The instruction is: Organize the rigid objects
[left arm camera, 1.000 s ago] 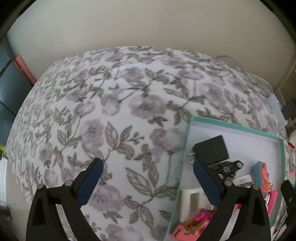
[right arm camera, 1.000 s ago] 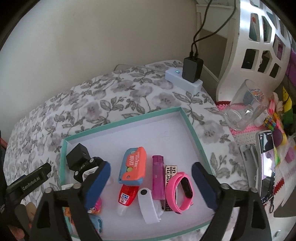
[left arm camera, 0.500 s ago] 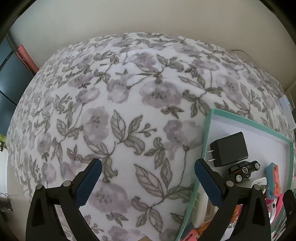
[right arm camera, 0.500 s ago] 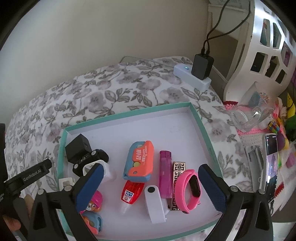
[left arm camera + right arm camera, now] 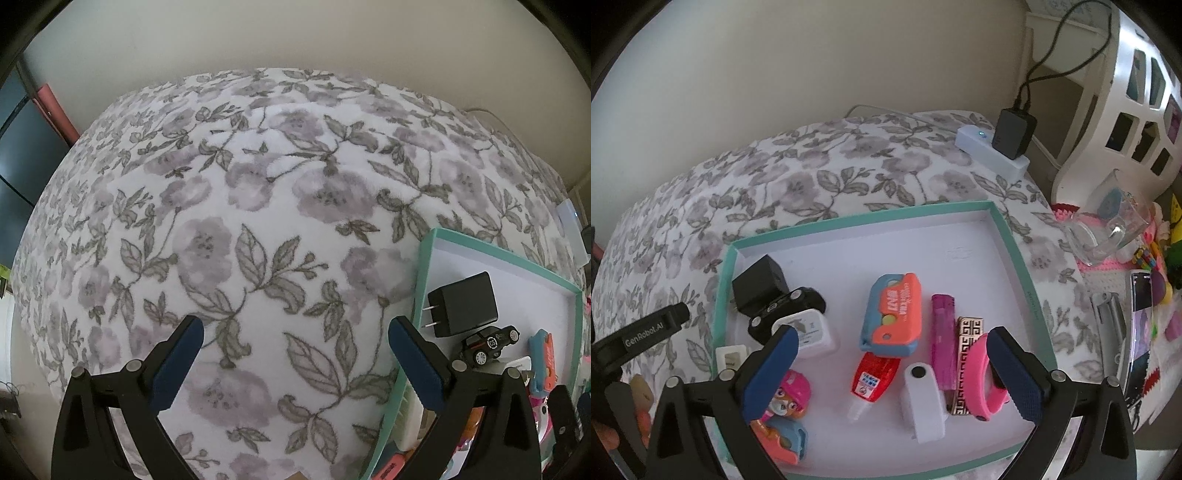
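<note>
A teal-rimmed white tray (image 5: 1008,236) lies on the floral cloth. It holds a black charger (image 5: 759,282), a black toy car (image 5: 786,308), a white adapter (image 5: 812,330), a blue-orange case (image 5: 892,314), a red glue bottle (image 5: 873,380), a purple lighter (image 5: 943,339), a patterned bar (image 5: 967,332), a pink band (image 5: 982,376), a white clip (image 5: 923,398) and toy figures (image 5: 790,398). My right gripper (image 5: 892,365) is open and empty above the tray. My left gripper (image 5: 295,358) is open and empty over the cloth, left of the tray (image 5: 424,273).
A white power strip (image 5: 990,155) with a black plug (image 5: 1014,133) lies at the cloth's far right. A glass cup (image 5: 1104,236), a phone (image 5: 1141,332) and small clutter sit to the right. The floral cloth (image 5: 258,221) spreads left of the tray. A wall stands behind.
Both grippers have drawn back and up. The left one has also shifted left, so the tray sits farther right in its view. Nothing was grasped.
</note>
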{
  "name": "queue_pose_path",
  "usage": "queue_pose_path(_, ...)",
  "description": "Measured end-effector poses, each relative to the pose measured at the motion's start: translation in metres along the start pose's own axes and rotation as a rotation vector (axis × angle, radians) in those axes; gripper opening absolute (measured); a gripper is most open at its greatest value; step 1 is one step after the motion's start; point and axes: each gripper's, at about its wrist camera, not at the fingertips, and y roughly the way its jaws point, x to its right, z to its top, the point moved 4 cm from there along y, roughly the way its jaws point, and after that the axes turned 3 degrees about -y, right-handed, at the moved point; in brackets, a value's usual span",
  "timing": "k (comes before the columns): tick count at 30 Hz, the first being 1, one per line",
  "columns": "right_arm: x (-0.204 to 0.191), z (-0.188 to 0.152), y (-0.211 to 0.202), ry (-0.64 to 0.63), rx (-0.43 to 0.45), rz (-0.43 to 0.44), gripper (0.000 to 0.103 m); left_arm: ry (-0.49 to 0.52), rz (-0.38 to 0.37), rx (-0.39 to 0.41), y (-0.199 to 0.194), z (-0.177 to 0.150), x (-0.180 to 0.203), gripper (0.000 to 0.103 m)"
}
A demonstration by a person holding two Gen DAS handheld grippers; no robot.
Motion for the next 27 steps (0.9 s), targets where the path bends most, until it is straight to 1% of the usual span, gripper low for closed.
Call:
queue_pose_path(4,-0.010,-0.004,-0.002,-0.008,-0.002,0.012,0.103,0.008,0.002,-0.003,-0.005,-0.001,-0.006,0.100)
queue_pose_path(10,-0.026,-0.014,-0.008,-0.016,-0.013,0.021,0.103,-0.027,-0.014,-0.006,-0.017,-0.002,-0.026,0.100)
queue_pose_path(15,-0.037,-0.023,-0.014,-0.019,-0.017,0.017,0.103,-0.028,0.002,0.009,-0.029,-0.007,-0.039,0.100)
queue_pose_path(18,-0.043,-0.027,-0.019,-0.029,-0.009,0.023,0.103,-0.012,0.007,0.017,-0.036,-0.012,-0.040,0.100)
queue_pose_path(21,-0.048,-0.031,-0.024,-0.031,-0.002,0.029,0.103,0.031,0.009,0.035,-0.044,-0.018,-0.035,0.100)
queue_pose_path(24,-0.048,-0.036,-0.028,-0.027,-0.003,0.022,0.103,0.070,0.018,0.050,-0.051,-0.026,-0.029,0.100)
queue_pose_path(27,-0.046,-0.040,-0.031,-0.026,-0.003,0.011,0.103,0.087,0.024,0.062,-0.057,-0.032,-0.027,0.100)
